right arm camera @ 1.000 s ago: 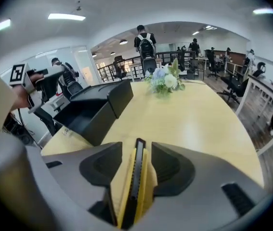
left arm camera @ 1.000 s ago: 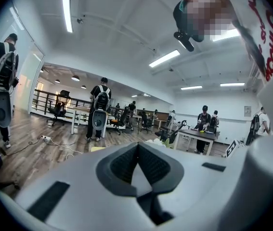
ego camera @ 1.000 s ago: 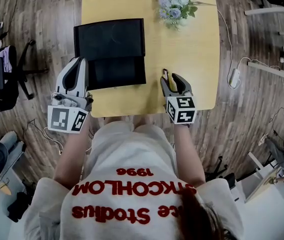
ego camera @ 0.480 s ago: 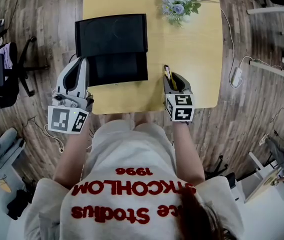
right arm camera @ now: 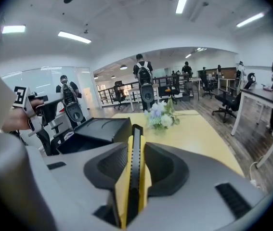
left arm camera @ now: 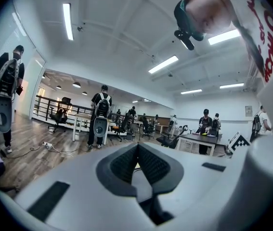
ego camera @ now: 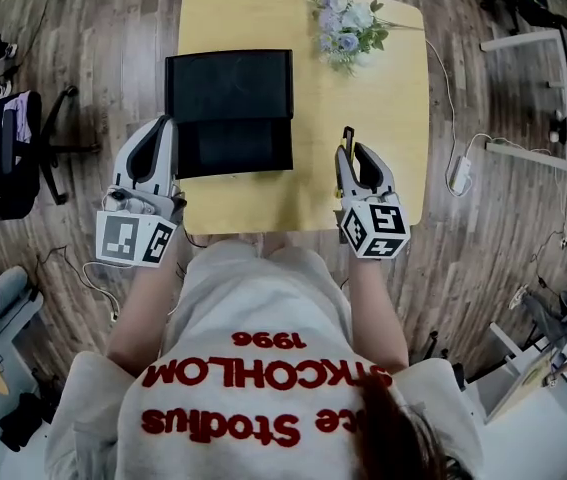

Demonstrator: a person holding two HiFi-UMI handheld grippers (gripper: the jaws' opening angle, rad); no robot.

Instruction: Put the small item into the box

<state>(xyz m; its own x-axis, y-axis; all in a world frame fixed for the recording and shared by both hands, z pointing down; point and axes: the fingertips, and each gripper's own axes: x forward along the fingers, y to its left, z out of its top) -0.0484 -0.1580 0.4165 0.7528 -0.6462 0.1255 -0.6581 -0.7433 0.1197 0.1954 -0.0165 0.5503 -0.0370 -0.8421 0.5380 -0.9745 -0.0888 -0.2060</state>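
Note:
A slim yellow and black item (right arm camera: 135, 167) stands on edge between the pads of my right gripper (right arm camera: 136, 143), which is shut on it. In the head view the right gripper (ego camera: 348, 150) is over the near right part of the yellow table (ego camera: 383, 98), with the item's tip (ego camera: 347, 136) poking out ahead. The open black box (ego camera: 229, 113) lies to its left, lid folded back. My left gripper (ego camera: 161, 123) hovers by the box's left side at the table's edge. Its pads (left arm camera: 126, 165) meet with nothing between them.
A bunch of pale flowers (ego camera: 348, 23) lies at the table's far right corner. Office chairs (ego camera: 8, 138) stand on the wooden floor to the left. A white cable and plug (ego camera: 460, 173) trail on the floor to the right. Several people stand farther back in the room.
My right gripper's jaws have closed onto the yellow and black item and drifted slightly right of the box. The left gripper has kept its place.

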